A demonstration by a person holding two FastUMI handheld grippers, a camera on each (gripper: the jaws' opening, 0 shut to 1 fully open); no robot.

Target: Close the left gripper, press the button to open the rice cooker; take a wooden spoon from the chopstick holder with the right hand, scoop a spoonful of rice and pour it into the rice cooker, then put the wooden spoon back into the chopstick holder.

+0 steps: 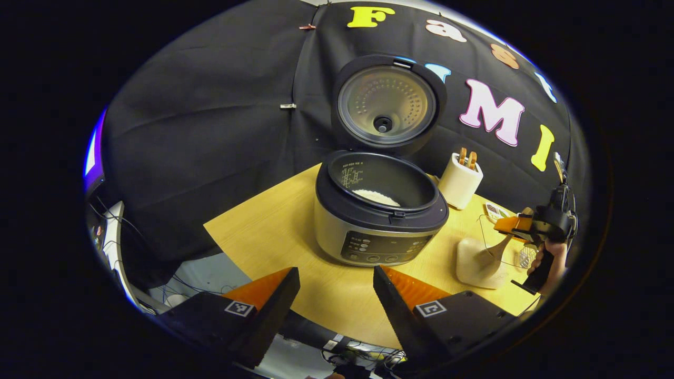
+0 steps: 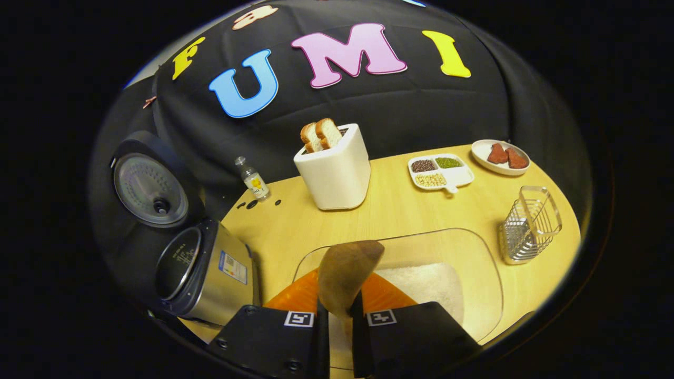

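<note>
Wooden spoon (image 2: 345, 276) pinched between right fingers (image 2: 322, 329), seemingly above rice; left fingers (image 1: 274, 300) spread.

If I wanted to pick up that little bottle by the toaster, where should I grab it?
Grab the small bottle around its body, coming from the open table side in front. It stands nearly upright and apart from the toaster, with the wall cloth close behind it.

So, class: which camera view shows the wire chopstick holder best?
The right gripper view: the chopstick holder stands whole and unobstructed on the table's right side. In the left gripper view the chopstick holder is a small patch near the edge, partly behind the right tongs.
</note>
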